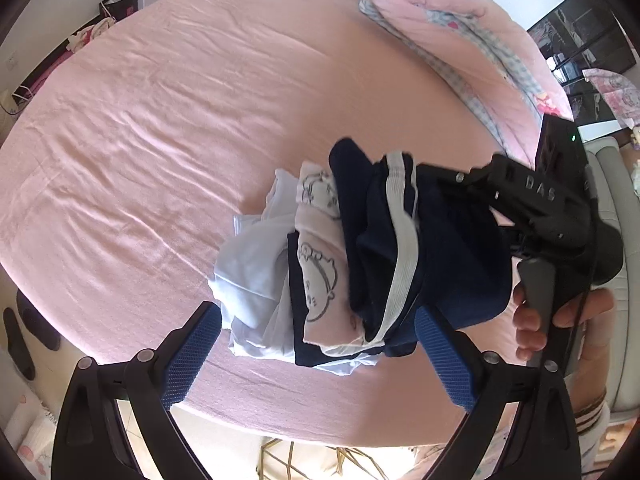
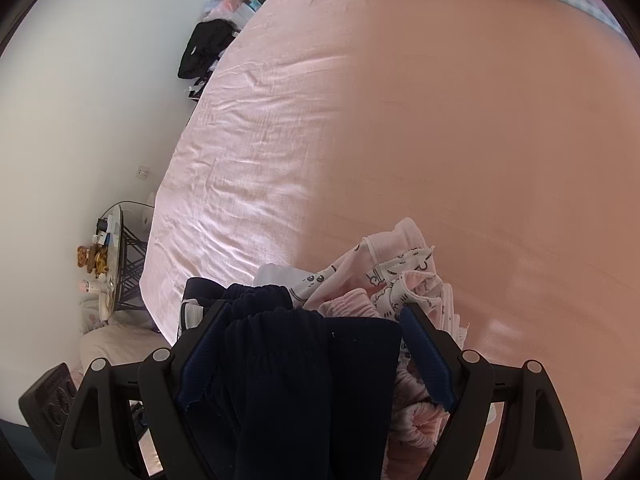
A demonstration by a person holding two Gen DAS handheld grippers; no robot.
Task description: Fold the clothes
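**Folded stack set down, both grippers letting go**

You have the pile of clothes (image 1: pixel 320 264) resting on the pink bed (image 1: pixel 160 120), near its front edge: a white garment (image 1: pixel 252 276) at the bottom, a pink printed piece (image 1: pixel 324 280) over it, and the navy garment with a white stripe (image 1: pixel 404 248) on top. Your left gripper (image 1: pixel 316 356) hangs over the pile with its fingers (image 1: pixel 192 356) spread wide and nothing pinched between them; the stack sits in the gap but the pads are clear of it. Your right gripper (image 2: pixel 308 356) has its fingers (image 2: pixel 426 356) wide apart too, with the navy cloth (image 2: pixel 292 380) bunched between them (loose, as far as the right wrist view shows, not squeezed).

This looks like the placing step, with the navy piece just added to the stack. The top layer sits rumpled and tilted rather than flat. Next, you probably want to draw both grippers back without dragging the cloth, then square the navy piece or reach for another item. Watch the stripe edge: it could snag on a pad and pull the pile askew.
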